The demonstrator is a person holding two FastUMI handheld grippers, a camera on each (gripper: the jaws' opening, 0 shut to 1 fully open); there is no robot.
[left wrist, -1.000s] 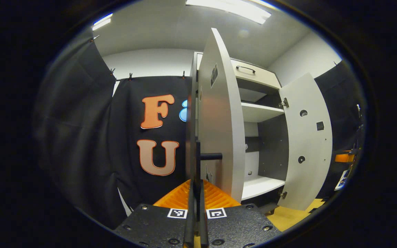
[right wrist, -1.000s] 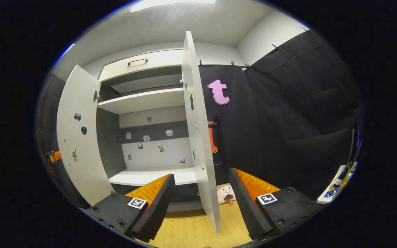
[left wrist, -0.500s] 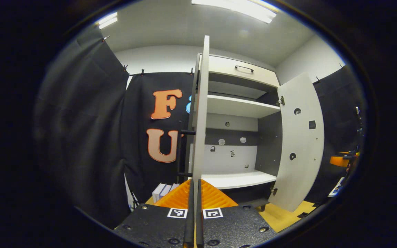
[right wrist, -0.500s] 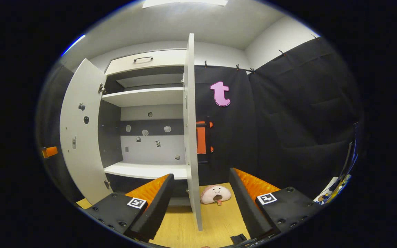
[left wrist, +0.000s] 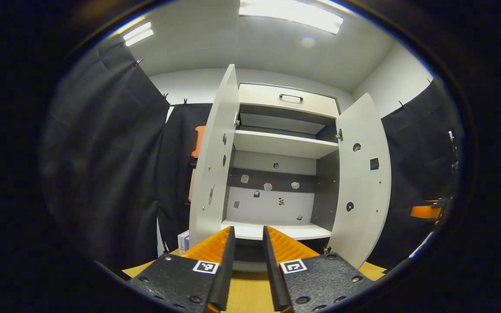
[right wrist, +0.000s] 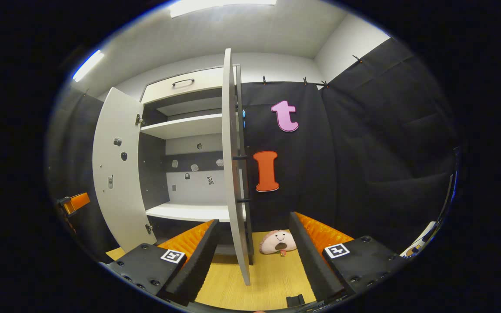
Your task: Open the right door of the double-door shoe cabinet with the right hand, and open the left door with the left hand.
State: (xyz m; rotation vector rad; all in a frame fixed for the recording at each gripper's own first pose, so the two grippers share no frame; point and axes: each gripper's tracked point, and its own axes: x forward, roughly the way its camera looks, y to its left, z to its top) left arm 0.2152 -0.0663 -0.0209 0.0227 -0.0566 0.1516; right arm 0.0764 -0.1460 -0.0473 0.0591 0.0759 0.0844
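Shoe cabinet [left wrist: 283,143]: stands against the booth's back wall with both doors swung out and its white shelves bare.
Left door [left wrist: 211,165]: at 10 o'clock from the left gripper view's centre, opened well past halfway, inner face to the camera.
Right door [right wrist: 232,174]: edge-on at 12 o'clock in the right gripper view, swung fully out, its dark bar handle on the far side.
Left gripper [left wrist: 248,256]: at 6 o'clock, fingers a narrow gap apart with nothing between them, clear of the left door.
Right gripper [right wrist: 252,243]: at 6 o'clock, fingers spread wide and holding nothing; the right door's lower edge hangs in the gap, touching neither finger as far as can be judged.
Step in hand: both doors look open, so the work appears all but done; best to draw each gripper straight back, keeping the fingers clear of the door edges so neither panel swings shut.
Right gripper view adds: a plush toy [right wrist: 278,242] on the wooden floor [right wrist: 272,278] at 6 o'clock, just beyond the right door's foot.
Left gripper view adds: the right door's inner face [left wrist: 361,174] at 3 o'clock and a small box [left wrist: 183,240] at 7 o'clock by the left door.
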